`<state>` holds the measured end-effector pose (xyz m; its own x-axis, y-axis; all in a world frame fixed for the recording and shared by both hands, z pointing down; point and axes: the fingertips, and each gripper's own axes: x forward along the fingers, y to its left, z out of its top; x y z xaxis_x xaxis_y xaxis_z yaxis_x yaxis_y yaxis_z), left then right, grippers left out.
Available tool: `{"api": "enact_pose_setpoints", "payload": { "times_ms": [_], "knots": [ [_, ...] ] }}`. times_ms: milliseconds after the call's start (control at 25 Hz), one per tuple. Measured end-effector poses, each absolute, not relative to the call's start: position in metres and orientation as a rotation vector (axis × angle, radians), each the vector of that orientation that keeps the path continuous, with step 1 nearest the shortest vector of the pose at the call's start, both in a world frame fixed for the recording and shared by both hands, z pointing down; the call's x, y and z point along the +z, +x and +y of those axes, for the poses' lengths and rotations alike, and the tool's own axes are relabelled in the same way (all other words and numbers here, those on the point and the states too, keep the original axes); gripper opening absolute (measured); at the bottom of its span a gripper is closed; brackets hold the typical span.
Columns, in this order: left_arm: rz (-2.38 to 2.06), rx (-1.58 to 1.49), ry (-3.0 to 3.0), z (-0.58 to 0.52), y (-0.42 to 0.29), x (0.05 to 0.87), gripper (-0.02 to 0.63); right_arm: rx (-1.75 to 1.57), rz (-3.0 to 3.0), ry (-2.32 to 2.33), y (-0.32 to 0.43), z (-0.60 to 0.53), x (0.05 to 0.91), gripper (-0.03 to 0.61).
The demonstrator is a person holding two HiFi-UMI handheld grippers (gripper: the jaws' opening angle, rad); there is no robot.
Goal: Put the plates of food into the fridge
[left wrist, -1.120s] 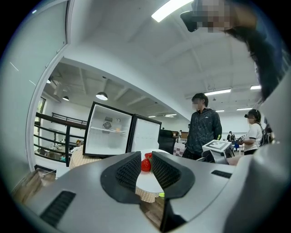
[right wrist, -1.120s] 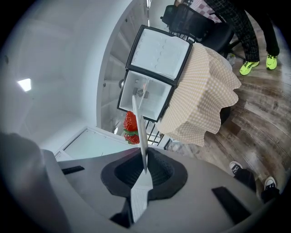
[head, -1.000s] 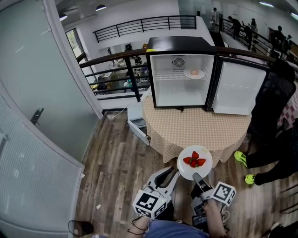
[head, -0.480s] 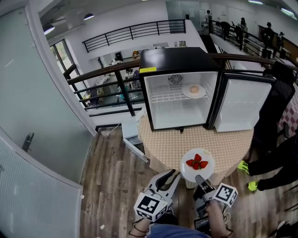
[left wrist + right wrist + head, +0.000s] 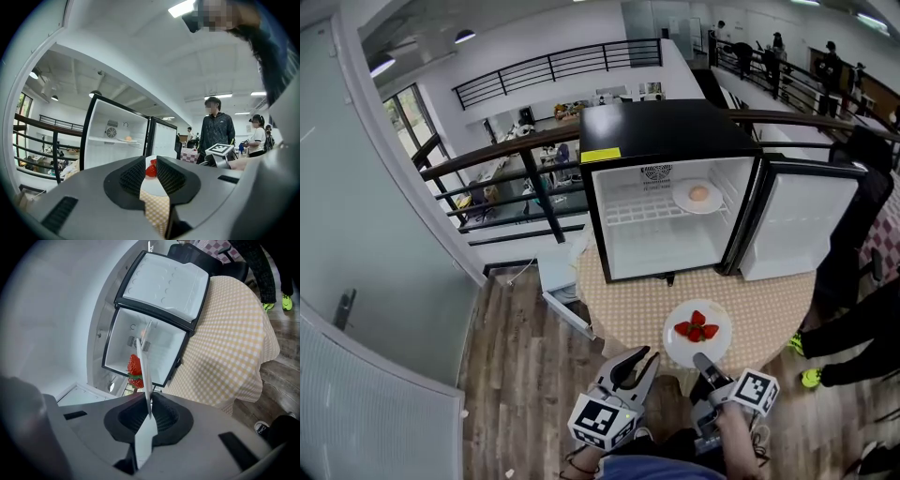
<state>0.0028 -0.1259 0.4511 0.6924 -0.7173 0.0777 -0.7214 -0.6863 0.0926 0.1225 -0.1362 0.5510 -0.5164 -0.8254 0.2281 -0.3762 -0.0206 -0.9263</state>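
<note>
Carried nearer the fridge (image 5: 661, 131) at twelve o'clock, the plate (image 5: 682, 349) must be kept level, clamped in the jaws of the right gripper (image 5: 698, 358); the left gripper (image 5: 637, 358) is held parted, empty.

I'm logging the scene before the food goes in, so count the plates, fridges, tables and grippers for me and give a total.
Plates: 2, the strawberry plate in the right gripper and the shelf plate
Fridges: 1, the fridge, door open
Tables: 1, the table
Grippers: 2, counting the left gripper
Total: 6
</note>
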Motion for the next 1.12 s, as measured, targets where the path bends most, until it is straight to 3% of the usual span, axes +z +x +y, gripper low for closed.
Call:
{"api": "enact_pose_setpoints", "payload": {
  "times_ms": [1120],
  "knots": [
    [-1.428, -0.010, 2.667, -0.270, 0.004, 0.445, 0.067, -1.565, 2.050, -1.010, 0.110, -0.346, 0.487, 0.028]
  ]
}}
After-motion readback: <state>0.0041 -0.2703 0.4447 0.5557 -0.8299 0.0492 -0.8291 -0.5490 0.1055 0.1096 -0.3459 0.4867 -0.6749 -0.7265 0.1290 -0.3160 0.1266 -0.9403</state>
